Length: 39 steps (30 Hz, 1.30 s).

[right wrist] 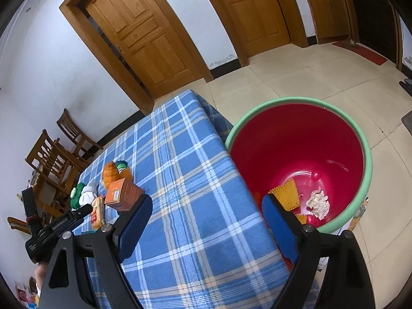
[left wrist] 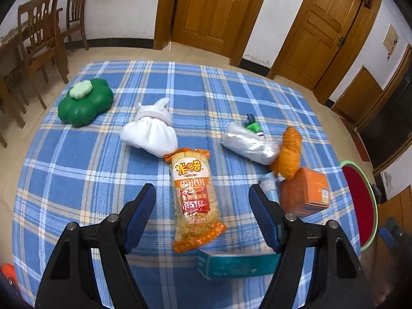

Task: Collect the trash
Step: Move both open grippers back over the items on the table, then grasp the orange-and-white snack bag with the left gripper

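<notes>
left hand-held gripper (left wrist: pixel 202 203): jaws wide, empty, above rice-cracker packet (left wrist: pixel 194 195) on counter (left wrist: pixel 77 175) | right hand-held gripper (right wrist: pixel 206 216): jaws wide, empty, by red bin (right wrist: pixel 360 141) | bin held orange wrapper (right wrist: pixel 285 193), possibly crumpled tissue (right wrist: pixel 318 204)

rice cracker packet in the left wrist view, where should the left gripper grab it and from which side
Grip the rice cracker packet across its narrow middle, coming down from above. It lies flat on the plaid tablecloth, long axis running away from the left gripper, whose open jaws already straddle it. The crimped ends look flimsy.
</notes>
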Tool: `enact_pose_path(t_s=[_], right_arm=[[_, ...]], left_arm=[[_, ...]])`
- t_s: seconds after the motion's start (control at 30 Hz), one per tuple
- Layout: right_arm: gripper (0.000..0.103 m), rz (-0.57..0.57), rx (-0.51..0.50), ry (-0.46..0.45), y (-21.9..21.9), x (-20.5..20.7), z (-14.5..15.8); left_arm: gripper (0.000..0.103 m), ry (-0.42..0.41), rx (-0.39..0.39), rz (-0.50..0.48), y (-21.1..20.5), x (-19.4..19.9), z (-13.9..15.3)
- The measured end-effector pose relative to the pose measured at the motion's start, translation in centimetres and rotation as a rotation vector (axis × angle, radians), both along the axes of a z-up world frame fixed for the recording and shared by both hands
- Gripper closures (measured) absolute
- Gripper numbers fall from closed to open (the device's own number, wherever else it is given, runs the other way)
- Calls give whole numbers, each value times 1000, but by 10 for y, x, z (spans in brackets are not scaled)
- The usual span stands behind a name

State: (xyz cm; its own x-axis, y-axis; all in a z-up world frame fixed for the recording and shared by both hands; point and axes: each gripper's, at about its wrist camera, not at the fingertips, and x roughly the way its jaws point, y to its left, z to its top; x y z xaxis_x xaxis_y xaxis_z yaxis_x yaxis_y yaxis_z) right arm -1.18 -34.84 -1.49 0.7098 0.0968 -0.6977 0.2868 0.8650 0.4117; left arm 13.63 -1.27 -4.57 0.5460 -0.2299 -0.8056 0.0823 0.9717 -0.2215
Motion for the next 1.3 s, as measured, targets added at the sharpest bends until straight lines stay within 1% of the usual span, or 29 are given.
enact_pose_path(t_s=[0.27,0.33,0.53,0.6,0.67,0.7,0.77,0.9,1.03,1.17,1.3], right_arm=[[13,33,-7,25,13,11,-4],[13,46,-4,33,17,15,-6],[13,80,-13,46,29,26,-8],[13,95,-18,49,34,31,-8],[13,114,-26,52,40,37,-7],[13,123,-29,53,43,40,-7],[13,137,-32,55,49,45,-7],[13,172,-44,55,64,56,-4],[13,205,-57,56,77,68,-2],[13,235,-69,56,89,80,1],[13,270,-90,53,106,96,4]], left_arm=[[29,53,1,-7,1,13,-20],[30,55,3,-8,1,15,-24],[38,34,51,-9,-1,17,-28],[41,27,62,-4,-1,17,-28],[48,17,72,2,-1,16,-28],[51,10,69,5,0,15,-28],[61,4,59,5,2,14,-28],[62,-4,20,5,7,10,-28],[63,-17,-37,-5,13,5,-25],[63,-67,-72,-19,16,-1,-9],[63,-116,-87,-18,20,-1,9]])
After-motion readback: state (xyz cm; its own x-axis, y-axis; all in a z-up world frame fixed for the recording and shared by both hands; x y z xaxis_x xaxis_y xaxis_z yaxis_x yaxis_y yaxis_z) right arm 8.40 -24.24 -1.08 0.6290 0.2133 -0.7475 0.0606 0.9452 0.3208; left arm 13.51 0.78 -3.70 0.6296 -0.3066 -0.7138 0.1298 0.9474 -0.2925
